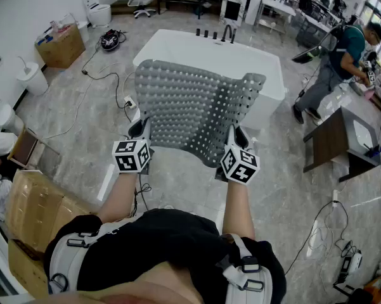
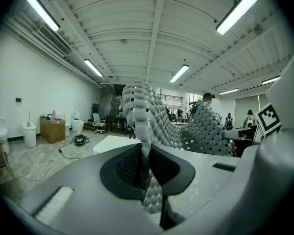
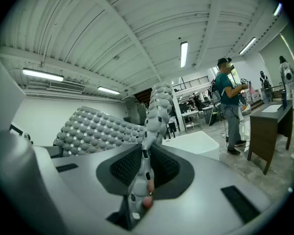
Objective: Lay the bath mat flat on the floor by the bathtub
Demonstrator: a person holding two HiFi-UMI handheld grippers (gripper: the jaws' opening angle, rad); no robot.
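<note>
A grey bath mat (image 1: 193, 106) with rows of bumps and holes hangs in the air, spread out in front of the white bathtub (image 1: 269, 84). My left gripper (image 1: 139, 132) is shut on the mat's near left edge. My right gripper (image 1: 233, 139) is shut on its near right edge. In the left gripper view the mat (image 2: 142, 114) rises edge-on from between the jaws. The right gripper view likewise has the mat (image 3: 156, 114) pinched between its jaws. The far right corner curls upward.
Cables (image 1: 98, 75) trail over the marble floor left of the tub. Cardboard boxes (image 1: 61, 46) and toilets (image 1: 99, 12) stand at the left. A person (image 1: 339, 62) stands at the right by a dark desk (image 1: 333, 138). More cables (image 1: 320, 227) lie at the lower right.
</note>
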